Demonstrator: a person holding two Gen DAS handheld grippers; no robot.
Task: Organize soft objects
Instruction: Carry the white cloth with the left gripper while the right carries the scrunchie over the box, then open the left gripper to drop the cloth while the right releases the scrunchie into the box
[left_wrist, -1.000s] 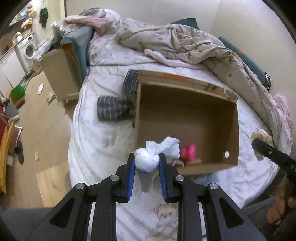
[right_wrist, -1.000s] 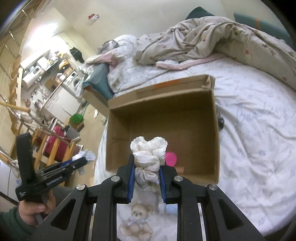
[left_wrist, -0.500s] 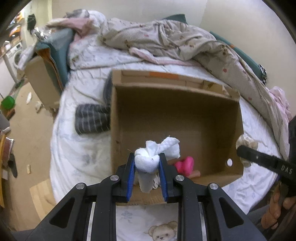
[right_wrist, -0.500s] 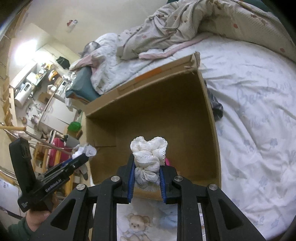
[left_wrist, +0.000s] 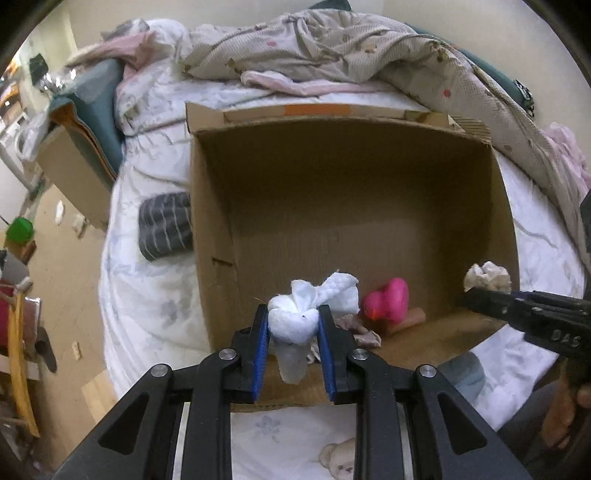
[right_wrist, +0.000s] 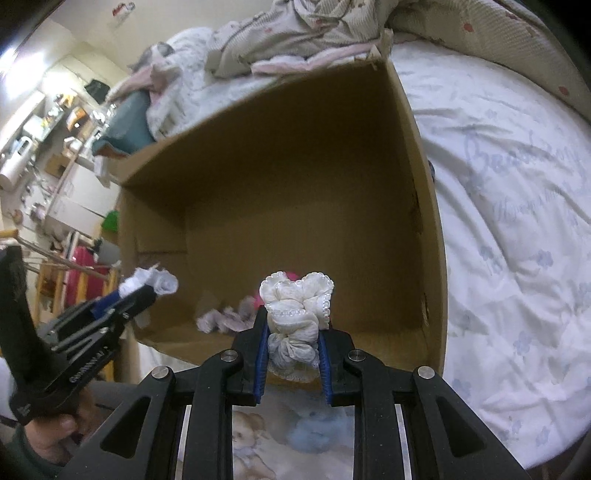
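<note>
An open cardboard box (left_wrist: 332, 177) lies on the bed. My left gripper (left_wrist: 293, 315) is shut on a white sock bundle (left_wrist: 295, 317) over the box's near edge. My right gripper (right_wrist: 291, 321) is shut on a cream lace-trimmed bundle (right_wrist: 295, 306) above the near wall of the box (right_wrist: 280, 192). Each gripper shows in the other's view: the right gripper (left_wrist: 476, 293) with its cream bundle (left_wrist: 487, 275) at the box's right wall, the left gripper (right_wrist: 142, 290) with its white bundle (right_wrist: 151, 280) at the left wall. On the box floor lie a pink soft toy (left_wrist: 388, 301) and small pale clothes (right_wrist: 225, 315).
A dark striped garment (left_wrist: 166, 225) lies on the sheet left of the box. A rumpled quilt (left_wrist: 351, 48) covers the far side of the bed. A second cardboard box (left_wrist: 74, 166) stands at the left bedside. A person's hand (right_wrist: 48, 439) holds the left gripper.
Both grippers have come down and forward toward the box, which now fills more of each view. Each keeps its bundle.
</note>
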